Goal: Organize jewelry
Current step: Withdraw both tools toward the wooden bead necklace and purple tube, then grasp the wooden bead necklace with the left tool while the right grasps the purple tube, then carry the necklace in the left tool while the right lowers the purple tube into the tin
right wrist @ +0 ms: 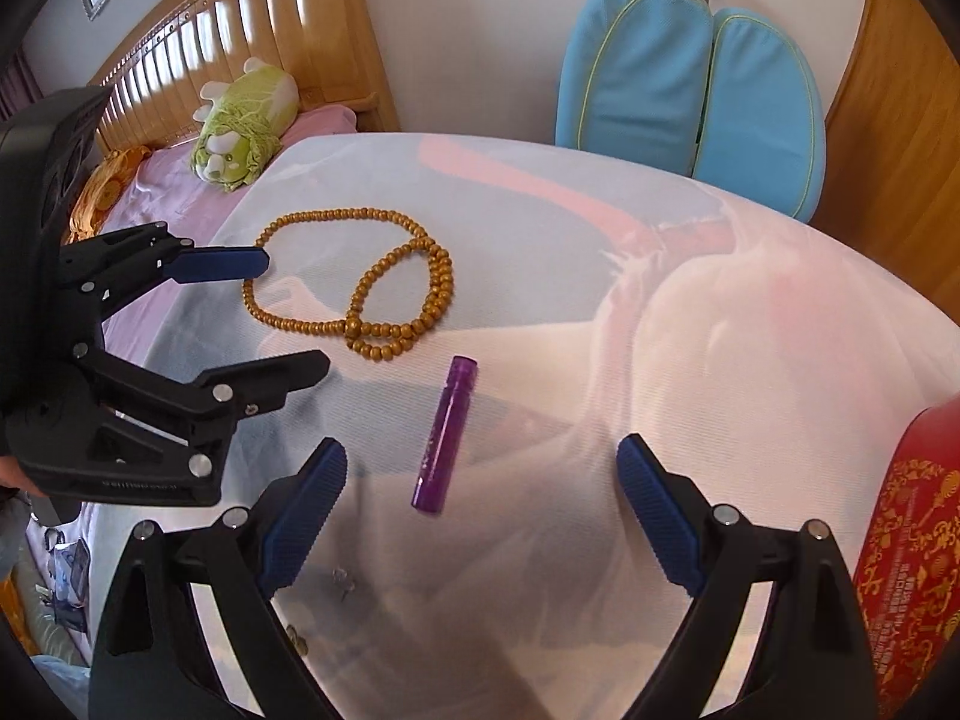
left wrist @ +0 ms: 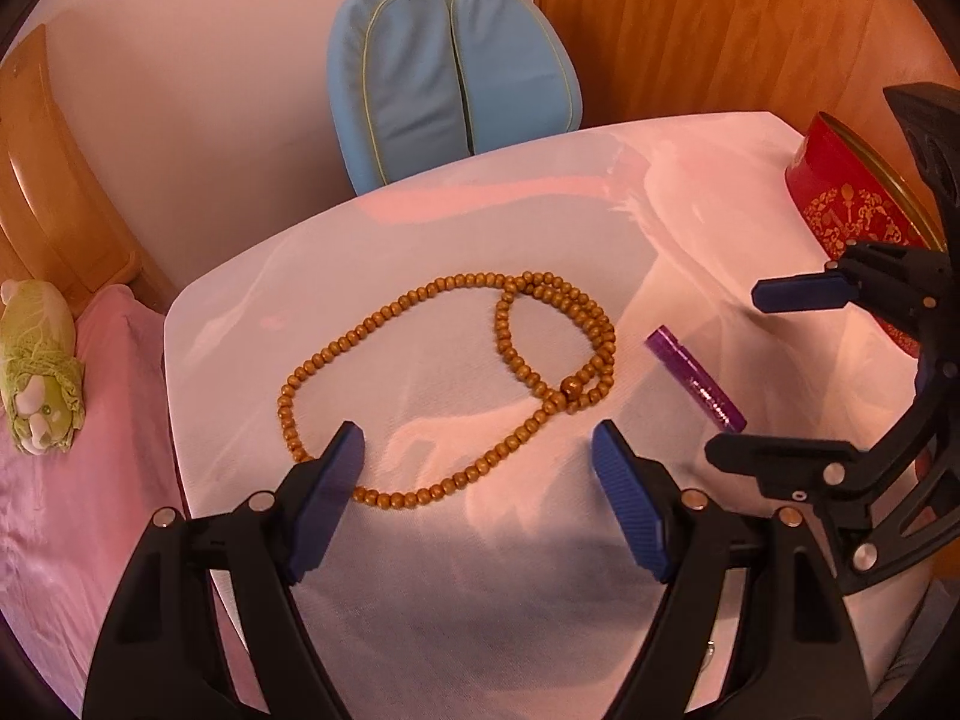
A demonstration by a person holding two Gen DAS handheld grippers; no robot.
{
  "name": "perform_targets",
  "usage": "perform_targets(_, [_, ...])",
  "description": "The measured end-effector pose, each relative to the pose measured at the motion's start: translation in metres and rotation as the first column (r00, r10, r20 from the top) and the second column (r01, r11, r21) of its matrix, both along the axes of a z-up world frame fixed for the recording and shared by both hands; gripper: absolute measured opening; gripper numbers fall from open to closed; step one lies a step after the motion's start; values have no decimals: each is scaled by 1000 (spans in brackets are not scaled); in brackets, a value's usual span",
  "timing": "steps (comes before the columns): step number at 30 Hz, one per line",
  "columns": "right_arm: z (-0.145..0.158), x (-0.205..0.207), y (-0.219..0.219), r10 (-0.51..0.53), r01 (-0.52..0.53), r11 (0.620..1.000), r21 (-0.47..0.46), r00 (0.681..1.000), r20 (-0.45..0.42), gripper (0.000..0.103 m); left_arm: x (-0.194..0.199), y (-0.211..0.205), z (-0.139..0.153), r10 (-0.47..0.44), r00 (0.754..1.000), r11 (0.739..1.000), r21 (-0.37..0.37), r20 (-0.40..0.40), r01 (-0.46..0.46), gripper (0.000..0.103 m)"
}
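**Bedroom table, one bead necklace, both grippers spread wide**

Bedroom setup: wooden headboard (right wrist: 240, 30) and pink bedding (left wrist: 72, 510) off to the left, one blue two-part chair back (left wrist: 450, 78) against the wall behind the table. White cloth-covered table (left wrist: 420, 600) takes up most of both views.

Going down in size: one red tin with gold patterns (left wrist: 840, 192) sits at the right edge of the table, and one green cabbage plush (right wrist: 243, 123) lies on the bed.

The left gripper (left wrist: 477, 504) has its jaws wide apart, nothing between them, hovering at the near side of the necklace. The right gripper (right wrist: 480, 516) is spread wide too, also holding nothing.

One wooden bead necklace (left wrist: 444, 384) lies flat on the cloth in the middle of the table, looped over itself so there's a big loop plus a smaller doubled coil on the right with one larger bead. In the left wrist view its near curve runs right between the left gripper's blue pads (left wrist: 327, 504), passing behind the left-side one; can't tell if anything touches.

One purple glittery tube (right wrist: 445, 435) lies just right of the necklace, apart from it. In the right wrist view it sits between the right gripper's fingertips, a bit ahead of them and closer to the left-side one.
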State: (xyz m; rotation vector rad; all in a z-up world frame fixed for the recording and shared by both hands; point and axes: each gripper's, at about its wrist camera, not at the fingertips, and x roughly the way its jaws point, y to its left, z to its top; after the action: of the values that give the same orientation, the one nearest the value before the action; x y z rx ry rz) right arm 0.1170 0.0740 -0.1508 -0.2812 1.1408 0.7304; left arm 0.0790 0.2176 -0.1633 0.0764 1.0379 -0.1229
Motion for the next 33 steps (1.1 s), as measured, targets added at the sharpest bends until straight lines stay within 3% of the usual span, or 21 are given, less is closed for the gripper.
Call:
perform_targets(2, [-2, -3, 4, 9, -9, 1000, -2, 1000, 9, 88, -1, -1, -3, -6, 1000, 1000, 29, 18, 6, 75])
perform_targets(3, [-4, -4, 5, 15, -15, 1000, -13, 1000, 17, 76, -3, -1, -3, -11, 999, 1000, 19, 33, 10, 71])
perform_targets(5, [-3, -9, 5, 17, -15, 999, -33, 998, 62, 59, -6, 0, -2, -9, 998, 1000, 1, 56, 9, 44])
perform_targets(6, [-1, -10, 4, 21, -20, 1000, -15, 998, 54, 38, -7, 1, -1, -11, 998, 1000, -5, 61, 11, 33])
perform_targets(7, [0, -10, 2, 20, -20, 1000, -6, 999, 41, 11, -7, 2, 0, -5, 999, 1000, -17, 53, 5, 11])
perform_targets(8, [-1, -9, 1, 17, -17, 1000, -2, 1000, 23, 11, -6, 4, 1, 6, 999, 999, -35, 38, -5, 5])
perform_targets(10, [1, -9, -3, 14, -14, 1000, 9, 1000, 2, 11, -7, 7, 3, 22, 1000, 997, -76, 20, -20, 5])
perform_targets(20, [41, -27, -37, 30, -33, 997, 65, 998, 54, 11, -27, -23, 45, 49, 995, 995, -94, 90, -40, 5])
perform_targets(26, [76, -39, -77, 8, -19, 996, 89, 993, 115, 11, -30, -63, 77, 17, 988, 995, -98, 152, -2, 5])
perform_targets(33, [112, -39, -142, -88, 72, 993, 93, 980, 179, 11, -20, -112, 110, -44, 976, 990, -121, 214, 71, 5])
